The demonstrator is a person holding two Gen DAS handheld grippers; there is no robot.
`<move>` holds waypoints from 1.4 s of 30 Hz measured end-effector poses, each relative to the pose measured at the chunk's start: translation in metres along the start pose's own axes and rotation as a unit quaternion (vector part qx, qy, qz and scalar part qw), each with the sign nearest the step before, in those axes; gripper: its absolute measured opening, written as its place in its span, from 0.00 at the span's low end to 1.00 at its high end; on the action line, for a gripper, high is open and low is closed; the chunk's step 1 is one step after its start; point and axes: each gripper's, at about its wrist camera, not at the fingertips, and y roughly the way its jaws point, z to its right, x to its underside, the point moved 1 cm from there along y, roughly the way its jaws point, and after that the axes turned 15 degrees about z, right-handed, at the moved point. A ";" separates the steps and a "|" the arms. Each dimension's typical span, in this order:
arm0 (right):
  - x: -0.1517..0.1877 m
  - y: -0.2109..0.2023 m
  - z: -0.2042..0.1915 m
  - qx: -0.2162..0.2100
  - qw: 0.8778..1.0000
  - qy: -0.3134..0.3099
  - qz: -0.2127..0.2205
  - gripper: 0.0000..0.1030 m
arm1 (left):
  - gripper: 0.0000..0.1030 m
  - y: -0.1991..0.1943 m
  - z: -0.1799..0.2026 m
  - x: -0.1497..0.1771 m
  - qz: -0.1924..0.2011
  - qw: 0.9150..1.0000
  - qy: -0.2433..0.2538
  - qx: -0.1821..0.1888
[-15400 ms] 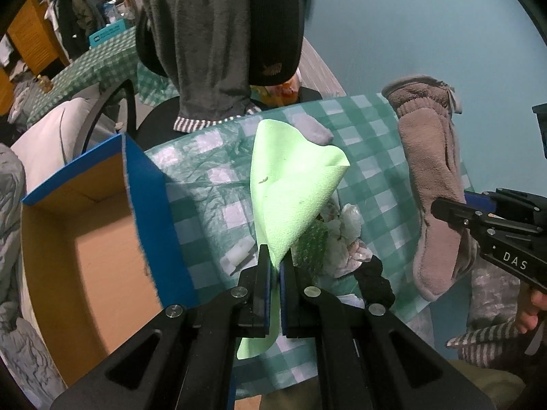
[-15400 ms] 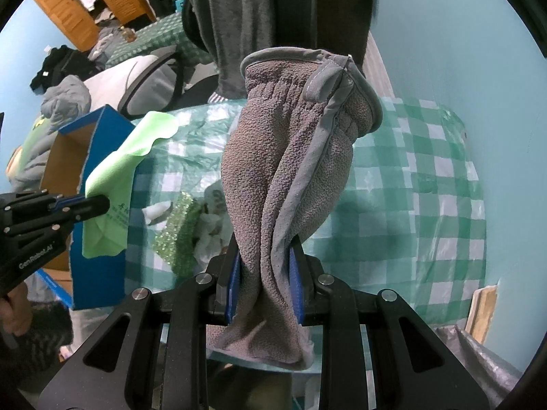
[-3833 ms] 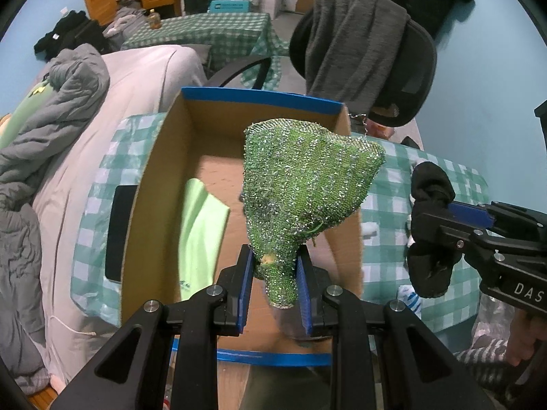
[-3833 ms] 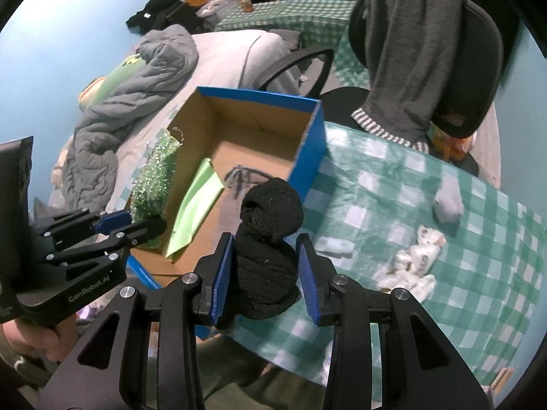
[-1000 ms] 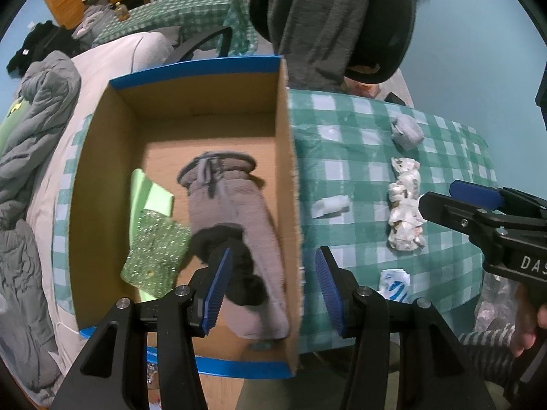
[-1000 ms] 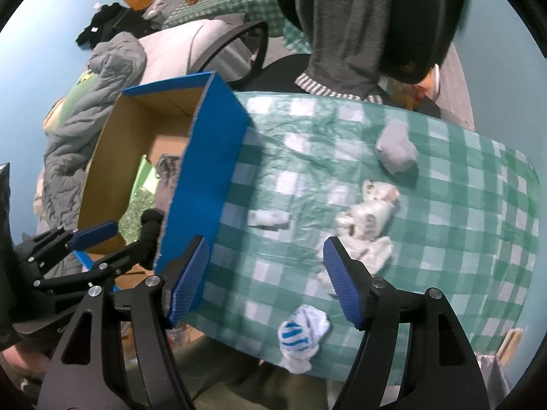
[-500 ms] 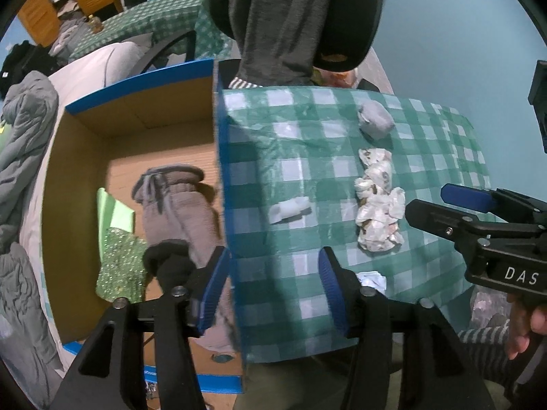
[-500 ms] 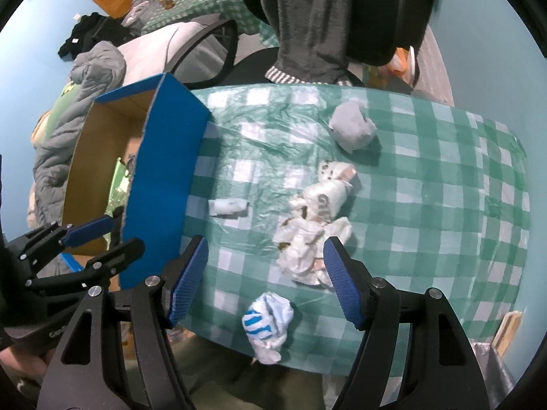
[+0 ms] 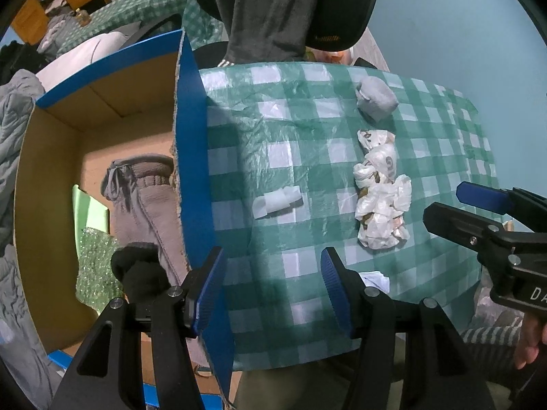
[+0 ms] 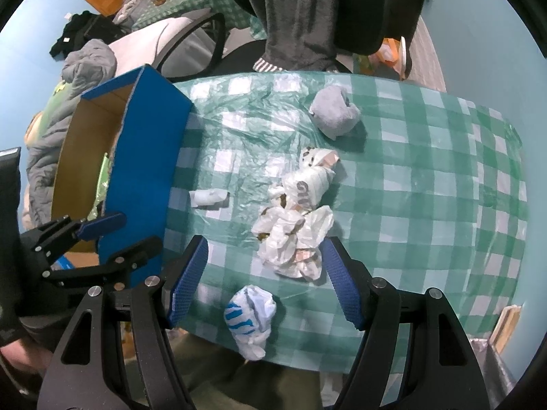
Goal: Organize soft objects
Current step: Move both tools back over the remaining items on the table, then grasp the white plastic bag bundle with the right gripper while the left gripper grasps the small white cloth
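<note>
Left gripper (image 9: 271, 283) jaws spread, just been opening, nothing between them, straddling the blue box (image 9: 191, 157) wall. Right gripper (image 10: 265, 280) jaws spread, empty, above the striped sock ball (image 10: 249, 314) right of the box. Mitten (image 9: 143, 198), black sock (image 9: 140, 273), green scrubber (image 9: 94, 263) inside the box; grey ball (image 9: 376, 99) well right of it.

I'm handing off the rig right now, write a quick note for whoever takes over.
Left gripper: open, empty; its jaws have just been opening.
Right gripper: open, empty, above the table's near edge.
Done, in the box: grey mitten, black sock, sparkly green cloth, light green cloth.
Left on the table: grey bundle, white crumpled pile, small white roll, blue-striped sock.
</note>
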 end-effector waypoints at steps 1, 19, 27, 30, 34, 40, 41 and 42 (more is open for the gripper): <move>0.001 0.002 0.001 0.001 1.000 0.001 -0.002 0.69 | 0.57 0.001 0.000 0.000 -0.001 1.000 0.001 0.000; 0.002 0.022 0.005 0.007 1.000 -0.002 -0.020 0.70 | 0.57 0.010 -0.022 0.005 -0.015 1.000 -0.009 -0.016; -0.001 0.038 0.012 0.016 0.999 0.008 -0.030 0.71 | 0.57 0.011 -0.006 -0.003 -0.006 1.000 0.020 -0.007; -0.001 0.044 0.016 0.019 0.999 0.016 -0.036 0.71 | 0.57 0.018 0.007 -0.008 -0.007 0.999 0.046 -0.007; -0.002 0.052 0.021 0.020 0.999 0.029 -0.040 0.71 | 0.57 0.029 0.011 -0.016 -0.008 0.999 0.049 0.001; -0.001 0.063 0.027 0.025 0.998 0.043 -0.044 0.71 | 0.57 0.049 0.009 -0.023 -0.018 0.998 0.053 0.009; -0.001 0.065 0.028 0.026 0.998 0.044 -0.044 0.71 | 0.57 0.052 0.009 -0.024 -0.018 0.998 0.055 0.009; -0.001 0.067 0.029 0.028 0.998 0.045 -0.045 0.71 | 0.57 0.055 0.008 -0.024 -0.019 0.998 0.058 0.009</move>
